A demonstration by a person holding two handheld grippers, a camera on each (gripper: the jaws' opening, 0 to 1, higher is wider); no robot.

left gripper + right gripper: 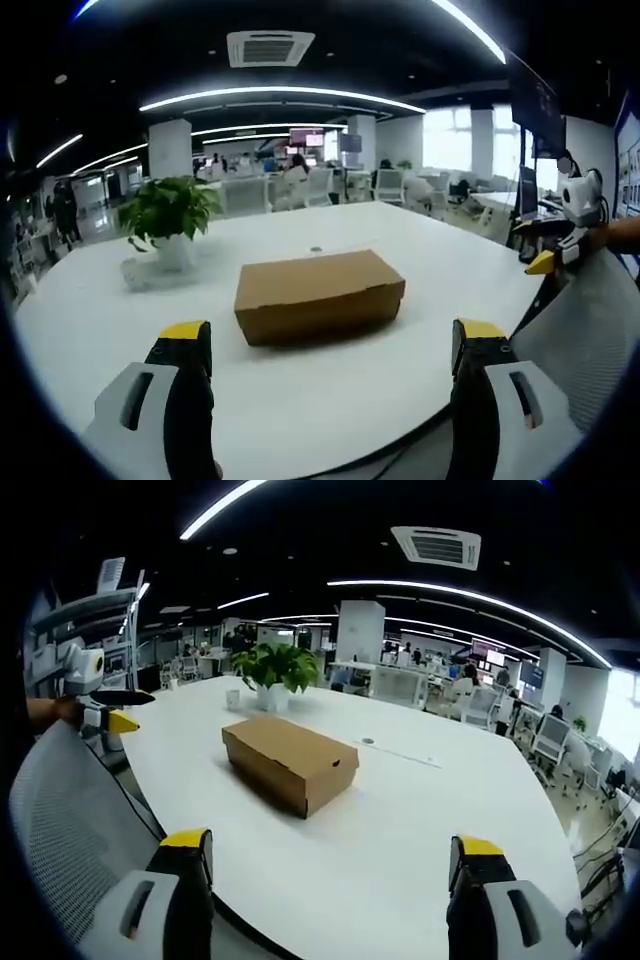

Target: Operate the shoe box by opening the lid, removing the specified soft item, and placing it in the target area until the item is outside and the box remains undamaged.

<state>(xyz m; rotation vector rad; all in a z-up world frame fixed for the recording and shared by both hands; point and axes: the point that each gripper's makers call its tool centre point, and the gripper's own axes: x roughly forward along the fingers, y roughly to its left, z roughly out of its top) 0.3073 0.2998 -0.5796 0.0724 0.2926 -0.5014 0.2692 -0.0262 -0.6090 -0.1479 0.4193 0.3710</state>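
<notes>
A brown cardboard shoe box (pixel 318 292) lies shut in the middle of the round white table (pixel 300 400). In the right gripper view the box (pixel 290 759) shows one end with a small hole. My left gripper (pixel 332 338) hovers over the near table edge, short of the box, open with nothing between its yellow-tipped jaws. My right gripper (pixel 335 852) is also open and empty, held back from the box over the table edge. The soft item is hidden inside the box. The left gripper (pixel 105 718) shows at the left of the right gripper view, and the right gripper (pixel 556 255) at the right of the left gripper view.
A potted green plant (pixel 168 215) stands on the table beyond the box, plant (pixel 272 668). A small round mark (pixel 316 249) sits behind the box. A grey mesh chair back (pixel 585 325) is between the grippers, chair back (pixel 70 820). Office desks and chairs fill the background.
</notes>
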